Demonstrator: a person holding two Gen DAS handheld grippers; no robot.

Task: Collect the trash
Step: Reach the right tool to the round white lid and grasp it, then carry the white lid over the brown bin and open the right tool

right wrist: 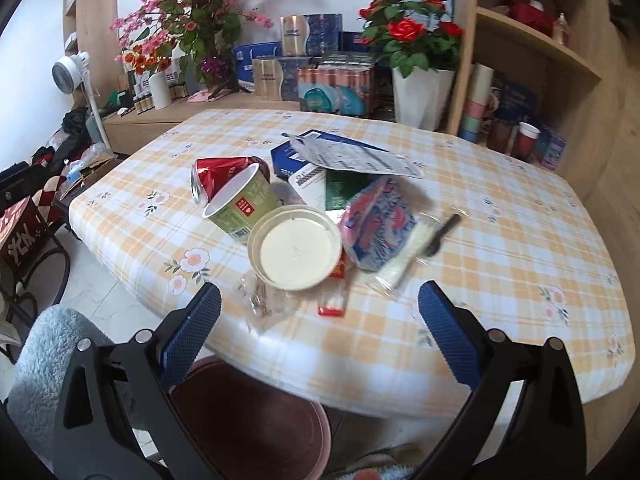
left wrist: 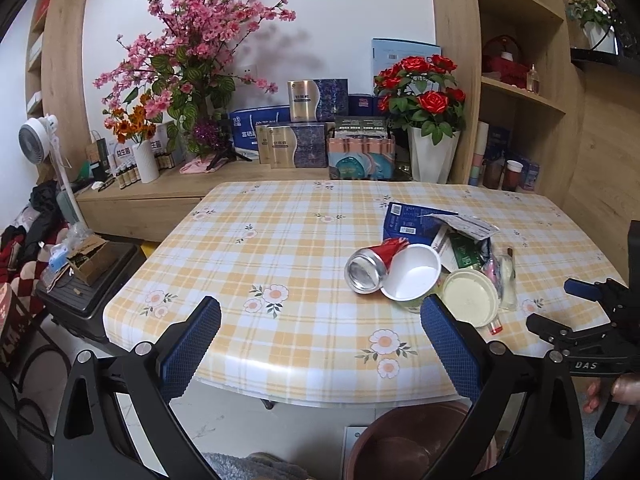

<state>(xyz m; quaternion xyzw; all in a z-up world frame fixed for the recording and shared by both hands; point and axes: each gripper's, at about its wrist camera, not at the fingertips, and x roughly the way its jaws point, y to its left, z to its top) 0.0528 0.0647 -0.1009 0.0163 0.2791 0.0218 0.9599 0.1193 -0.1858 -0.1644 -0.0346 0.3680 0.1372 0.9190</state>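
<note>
Left gripper (left wrist: 320,344) at lower frame, jaws spread wide, empty. Right gripper (right wrist: 319,340) likewise at lower frame, spread, empty.

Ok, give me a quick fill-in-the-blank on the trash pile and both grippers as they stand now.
1. The crushed red soda can lies on its ____ beside the green paper cup.
2. The round cream lid rests on the ____ tablecloth.
3. Both the left gripper and the right gripper are ____ and hold nothing.
4. The brown bin stands on the floor ____ the table's near edge.

Missing words: side; checked; open; below
</note>
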